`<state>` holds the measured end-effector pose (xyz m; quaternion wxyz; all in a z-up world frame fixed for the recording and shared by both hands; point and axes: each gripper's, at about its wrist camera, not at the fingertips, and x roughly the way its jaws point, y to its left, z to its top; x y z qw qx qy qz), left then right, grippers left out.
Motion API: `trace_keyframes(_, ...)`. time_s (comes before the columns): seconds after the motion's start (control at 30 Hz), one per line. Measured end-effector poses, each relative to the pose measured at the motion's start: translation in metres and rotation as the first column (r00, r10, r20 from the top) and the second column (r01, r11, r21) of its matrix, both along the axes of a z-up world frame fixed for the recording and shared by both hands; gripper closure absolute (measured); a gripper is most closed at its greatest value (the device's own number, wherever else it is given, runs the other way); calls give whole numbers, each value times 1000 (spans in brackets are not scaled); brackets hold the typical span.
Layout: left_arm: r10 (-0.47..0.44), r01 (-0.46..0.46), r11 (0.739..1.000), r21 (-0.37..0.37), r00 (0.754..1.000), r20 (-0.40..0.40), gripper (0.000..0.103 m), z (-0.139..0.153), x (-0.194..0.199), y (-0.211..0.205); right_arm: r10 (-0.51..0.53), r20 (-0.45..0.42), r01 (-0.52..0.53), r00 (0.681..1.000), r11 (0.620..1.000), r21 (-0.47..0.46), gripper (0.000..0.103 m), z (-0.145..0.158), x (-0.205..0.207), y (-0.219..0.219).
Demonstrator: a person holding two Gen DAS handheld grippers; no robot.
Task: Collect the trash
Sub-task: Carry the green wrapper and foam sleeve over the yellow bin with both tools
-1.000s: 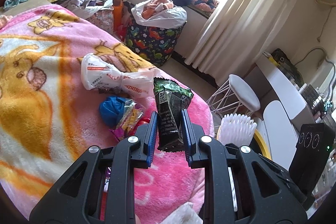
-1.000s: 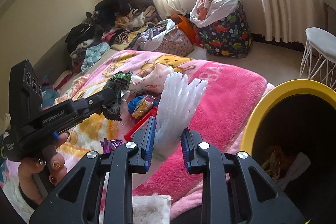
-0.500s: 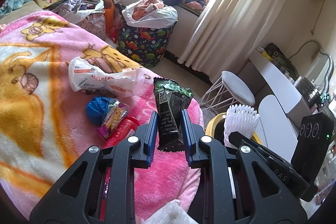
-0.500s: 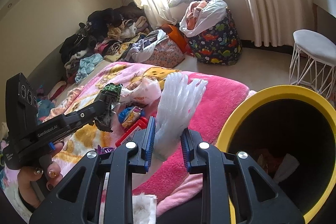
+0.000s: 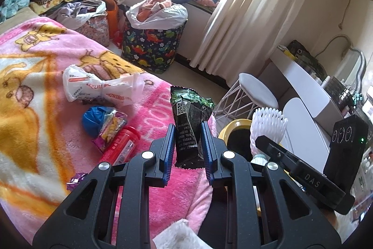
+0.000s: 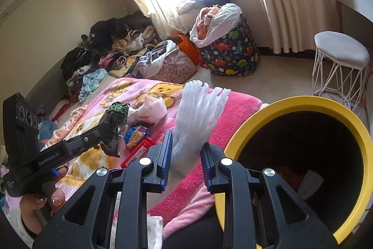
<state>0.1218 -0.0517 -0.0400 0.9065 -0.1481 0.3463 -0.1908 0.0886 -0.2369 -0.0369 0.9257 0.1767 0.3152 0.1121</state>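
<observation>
— So where's the trash right now?

— Split between two grips. A dark green snack wrapper (image 5: 189,125) stands upright, pinched by the left hand-held gripper (image 5: 187,142) over the edge of the pink blanket (image 5: 42,132). A white foam fruit net (image 6: 195,123) is clamped low down in the right hand-held gripper (image 6: 185,159), its fringe fanning upward.

— Why carry them like that?

— My guess: both are light and floppy, so a pinch near the bottom keeps them from slipping on the way to the yellow bin (image 6: 291,104), which sits just right of the bed with scraps already inside.

— And the rest?

— On the blanket lie a crumpled white bag (image 5: 102,88), a blue bag with candy wrappers (image 5: 102,120) and a red tube (image 5: 121,146) — none collected yet.

— How are the hands set?

— The left one is level, held out over the bed, with painted nails visible on its grip; the right points forward, beside the bin's rim but not quite over the opening. It probably needs a swing rightward before letting go.
</observation>
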Motion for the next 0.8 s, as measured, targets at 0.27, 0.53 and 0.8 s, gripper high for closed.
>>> trace_keyframes(0.27,-32,32,999,11,999,2,87,2,-1,-13,-43,9,43,999,999,7,81,2,-4,-15)
trace_keyframes(0.53,-74,74,997,29,997,0,87,1,-3,-31,-105,13,105,994,994,11,81,3,-7,-33)
trace_keyframes(0.8,-118,118,992,47,993,-5,87,-1,-4,-53,-158,17,158,987,987,16,81,0,-10,-57)
